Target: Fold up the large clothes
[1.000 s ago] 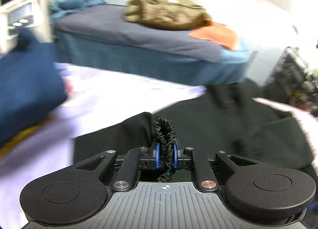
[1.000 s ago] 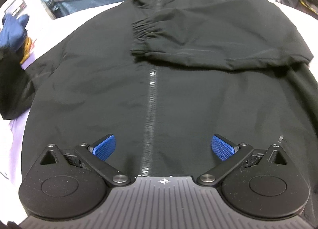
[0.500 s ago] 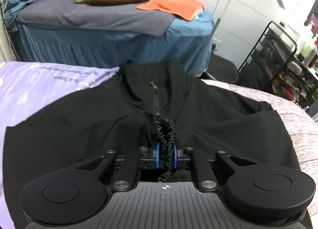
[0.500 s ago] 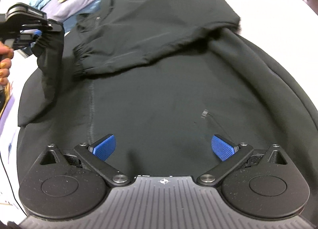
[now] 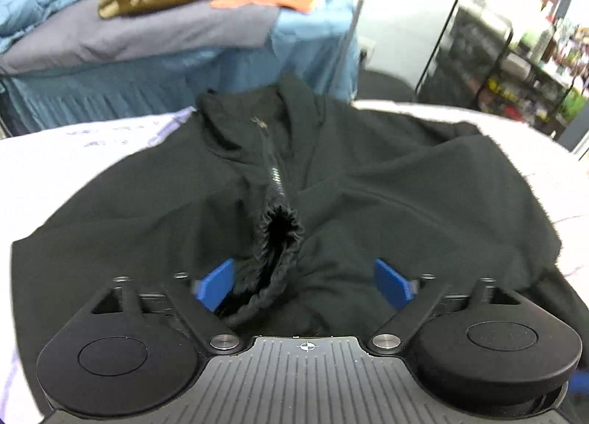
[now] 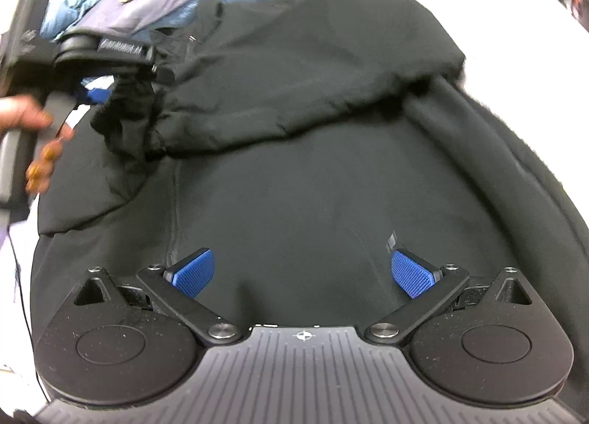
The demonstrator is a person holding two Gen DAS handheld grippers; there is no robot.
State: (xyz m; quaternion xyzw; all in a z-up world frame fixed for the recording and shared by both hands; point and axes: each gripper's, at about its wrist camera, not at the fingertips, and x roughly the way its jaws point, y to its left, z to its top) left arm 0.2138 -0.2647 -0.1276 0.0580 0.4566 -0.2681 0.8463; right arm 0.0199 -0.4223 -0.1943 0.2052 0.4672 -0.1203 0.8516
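**Sleeve fold: left cuff released over the jacket front**

The black jacket [image 5: 386,181] lies front-up on the table [image 5: 55,166], zip [image 5: 274,173] running straight ahead of the left tool [image 5: 303,278] toward the collar.

Left tool: jaws have just been opening and now stand wide. The gathered cuff [image 5: 276,236] sits between the blue pads [image 5: 215,284], against the left-hand pad and clear of the right-hand one, so nothing clamps it. In the right wrist view the same cuff [image 6: 129,107] hangs crumpled under the left tool [image 6: 121,70], ahead and to the left of the right tool [image 6: 302,273].

Right tool: jaws wide apart, empty, over the lower body of the jacket.

Progress, as judged:
- Done: the other sleeve [image 6: 313,67] is already folded across the chest, ahead of the right tool.
- In hand: the second sleeve is brought in and let go, but its cuff is still bunched, not flat.
- Left: settle that sleeve, then fold the body.
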